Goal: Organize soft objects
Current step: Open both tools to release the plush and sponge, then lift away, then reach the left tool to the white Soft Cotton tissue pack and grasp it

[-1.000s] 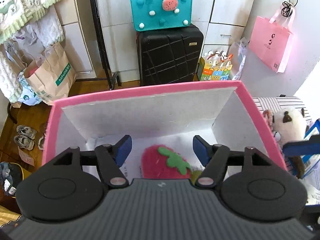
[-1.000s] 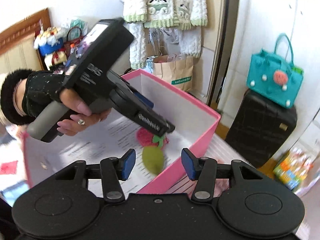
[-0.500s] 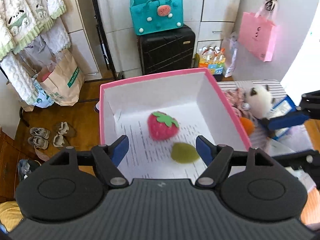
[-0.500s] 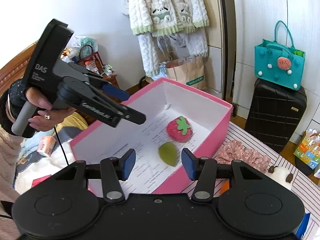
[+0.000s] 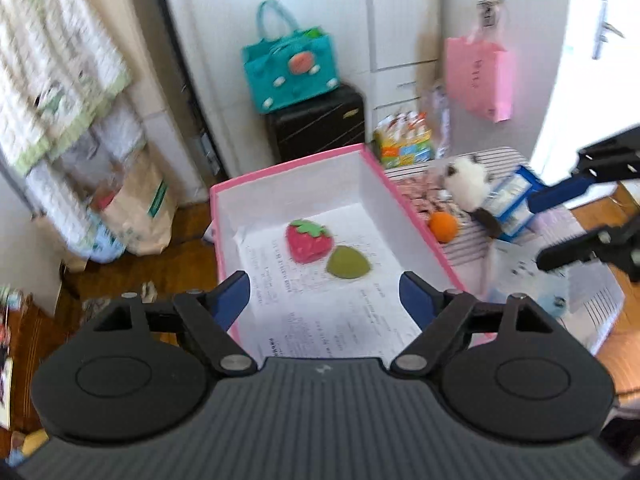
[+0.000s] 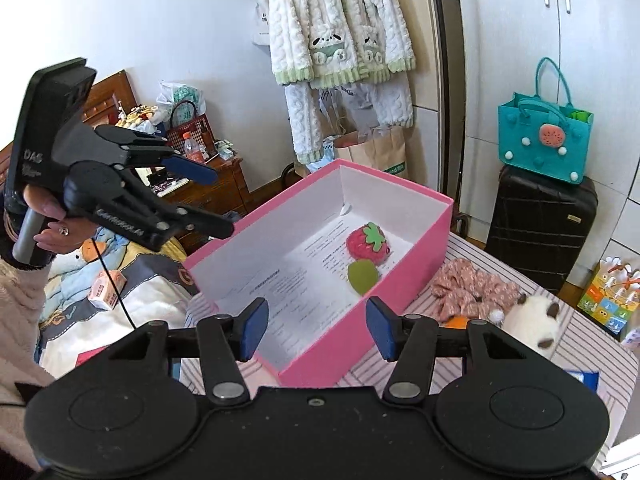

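Note:
A pink box [image 5: 394,188] [image 6: 424,240] lined with printed paper holds a red plush strawberry [image 5: 308,242] [image 6: 366,242] and a green soft leaf shape [image 5: 347,266] [image 6: 362,275]. Right of the box on the striped cloth lie a floral scrunchie [image 6: 474,288], an orange ball [image 5: 443,227] and a white plush animal [image 5: 466,186] [image 6: 530,320]. My left gripper [image 5: 325,294] is open and empty, raised above the box's near end; it also shows in the right wrist view [image 6: 212,200]. My right gripper [image 6: 316,322] is open and empty, over the box's near corner.
A black suitcase [image 6: 540,232] with a teal felt bag [image 6: 544,140] stands behind the table. A blue-and-white carton [image 5: 510,200] and papers [image 5: 560,280] lie at the right. A bed with clutter [image 6: 100,288] is at the left. A paper bag [image 5: 140,212] stands on the floor.
My left gripper has pulled up and back out of the box, leaving the strawberry and the green piece inside. My right gripper has backed away, so more of the table shows.

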Tool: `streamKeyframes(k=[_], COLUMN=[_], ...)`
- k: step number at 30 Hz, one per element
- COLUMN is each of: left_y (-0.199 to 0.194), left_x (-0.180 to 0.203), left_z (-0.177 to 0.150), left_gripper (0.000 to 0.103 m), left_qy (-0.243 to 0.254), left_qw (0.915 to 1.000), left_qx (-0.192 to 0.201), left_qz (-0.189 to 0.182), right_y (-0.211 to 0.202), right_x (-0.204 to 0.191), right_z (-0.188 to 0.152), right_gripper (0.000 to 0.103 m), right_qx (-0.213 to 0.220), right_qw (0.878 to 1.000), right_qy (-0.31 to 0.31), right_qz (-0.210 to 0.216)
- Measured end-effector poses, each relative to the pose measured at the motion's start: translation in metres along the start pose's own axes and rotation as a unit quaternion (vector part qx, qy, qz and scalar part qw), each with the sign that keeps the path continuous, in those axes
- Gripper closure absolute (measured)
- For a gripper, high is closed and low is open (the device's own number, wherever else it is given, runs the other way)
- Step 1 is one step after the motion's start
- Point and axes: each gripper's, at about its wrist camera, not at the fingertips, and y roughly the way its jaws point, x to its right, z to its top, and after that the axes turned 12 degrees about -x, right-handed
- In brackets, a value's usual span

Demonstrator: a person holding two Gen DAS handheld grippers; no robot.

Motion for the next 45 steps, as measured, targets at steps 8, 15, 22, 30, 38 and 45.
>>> streamKeyframes(k=[8, 15, 22, 30, 38, 45], left_y=[-0.011, -0.019, -0.012, 0.014, 0.040, 0.071], left_x=[0.032, 0.065, 0.093, 0.137, 0.169, 0.199], left_z=[-0.050, -0.072, -0.085, -0.086, -0.072, -0.054], left_gripper=[0.022, 0.022, 0.012, 0.009, 0.007, 0.007], left_qy=[0.025, 0.073, 0.109, 0.164, 0.171, 0.153], left_qw=[0.9986, 0.9944, 0.9912, 0.9797, 0.9731, 0.9762], left_qx=[0.045, 0.074, 0.069, 0.103, 0.133, 0.121], left_qz=[0.007, 0.020, -0.028, -0.050, -0.080, -0.095], right_y=[-0.014, -0.017, -0.013, 0.002, 0.031, 0.056], right_x=[-0.014, -0.021, -0.019, -0.002, 0.025, 0.035], right_z=[-0.050, -0.084, -0.117, -0.155, -0.191, -0.203], right_gripper=[0.042, 0.041, 0.030, 0.018, 0.018, 0.018], right_qx=[0.003, -0.017, -0.023, -0.011, 0.007, 0.044], right_qw=[1.000, 0.999, 0.999, 0.996, 0.988, 0.980], right_qy=[-0.002, 0.000, 0.025, 0.065, 0.095, 0.090], right_qz=[-0.022, -0.038, -0.035, -0.066, -0.122, -0.174])
